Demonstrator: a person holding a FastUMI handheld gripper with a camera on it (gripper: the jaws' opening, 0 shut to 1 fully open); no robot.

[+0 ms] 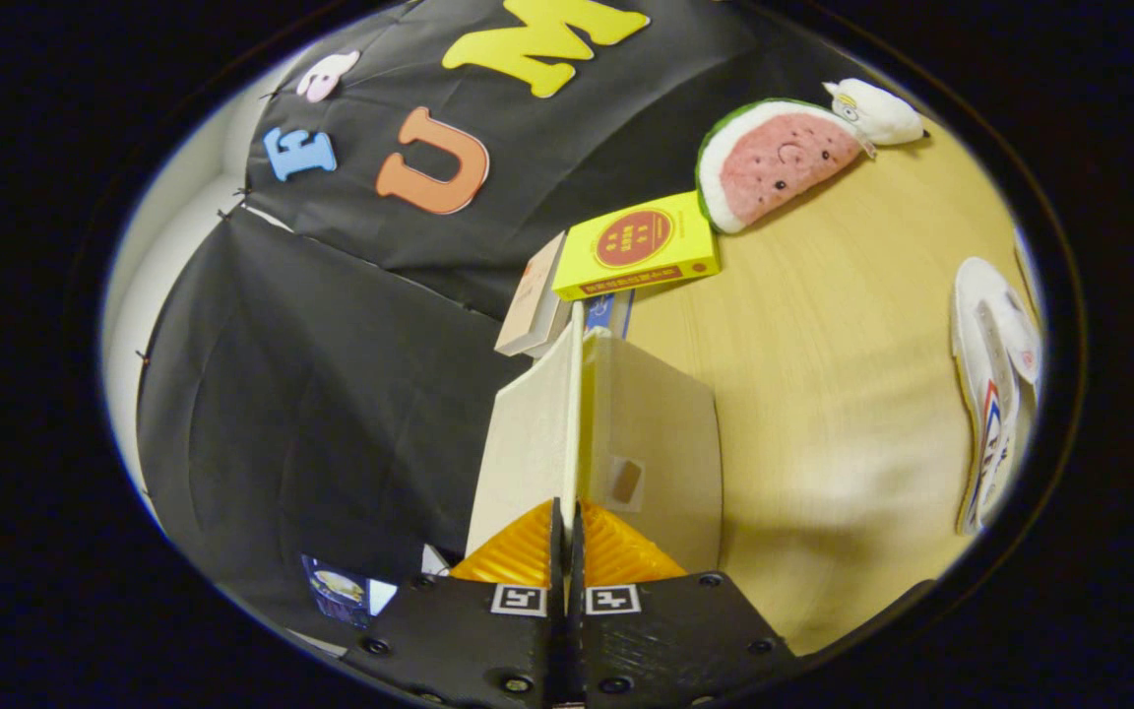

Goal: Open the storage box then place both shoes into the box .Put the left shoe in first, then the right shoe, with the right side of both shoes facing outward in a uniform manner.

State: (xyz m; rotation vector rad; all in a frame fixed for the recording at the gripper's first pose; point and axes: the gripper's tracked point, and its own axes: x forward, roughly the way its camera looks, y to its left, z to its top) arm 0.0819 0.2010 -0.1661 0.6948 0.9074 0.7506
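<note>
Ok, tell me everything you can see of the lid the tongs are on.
The lid is a thin, cream, card-like panel, seen edge-on, running straight ahead from the tongs, which are shut on its near edge. Its right face carries a small brownish patch under a clear tab. It stands raised above the wooden table, its far end reaching toward the yellow box. Its hinge is hidden.

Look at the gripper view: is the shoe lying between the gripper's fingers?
No. The gripper is pinched on the thin edge of the cream storage box lid, while the white shoe lies apart on the wooden table.
</note>
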